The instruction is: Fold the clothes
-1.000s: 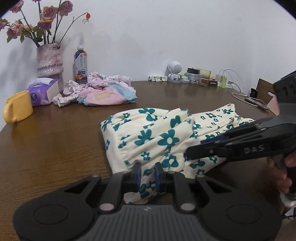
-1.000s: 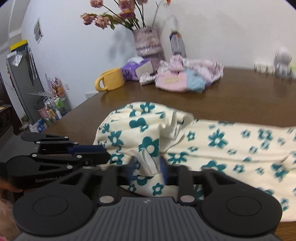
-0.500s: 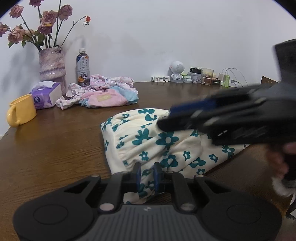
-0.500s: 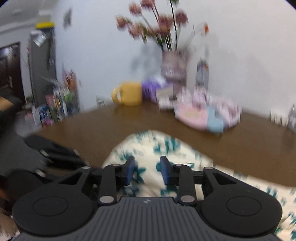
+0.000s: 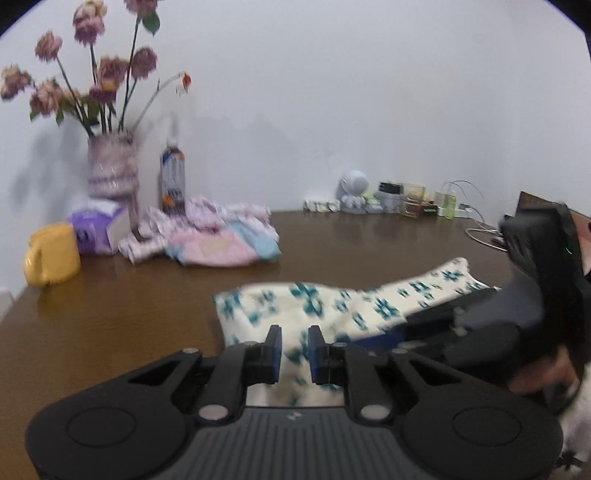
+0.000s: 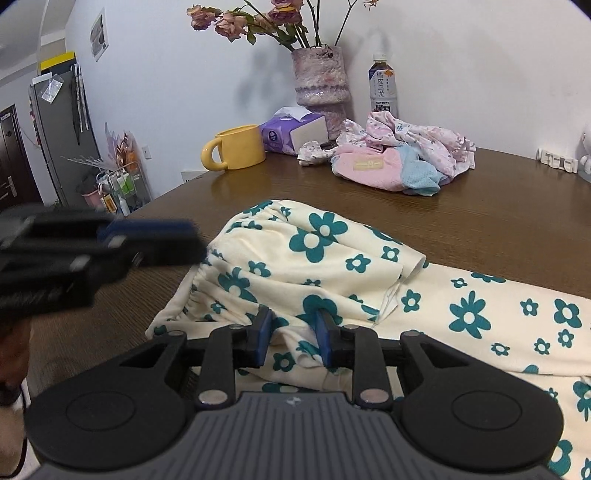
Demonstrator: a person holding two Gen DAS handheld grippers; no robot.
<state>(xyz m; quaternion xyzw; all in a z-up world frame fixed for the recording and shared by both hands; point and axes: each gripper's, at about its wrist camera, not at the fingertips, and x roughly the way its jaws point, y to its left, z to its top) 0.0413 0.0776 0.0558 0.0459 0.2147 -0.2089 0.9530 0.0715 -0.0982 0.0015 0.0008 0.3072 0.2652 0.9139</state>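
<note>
At the back of the brown desk (image 6: 517,206) stand a yellow mug (image 6: 236,147), a purple tissue box (image 6: 291,133), a vase (image 6: 321,79) of dried roses (image 6: 255,18) and a drink bottle (image 6: 383,86). A white figurine (image 5: 353,190) and small jars (image 5: 413,201) line the wall. A grey fridge (image 6: 55,125) stands beyond the desk.

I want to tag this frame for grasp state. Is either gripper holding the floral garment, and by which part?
Nothing is held. The left gripper and right gripper both stand open over the floral garment, near its gathered waistband end, with the cloth lying loose on the table.
</note>
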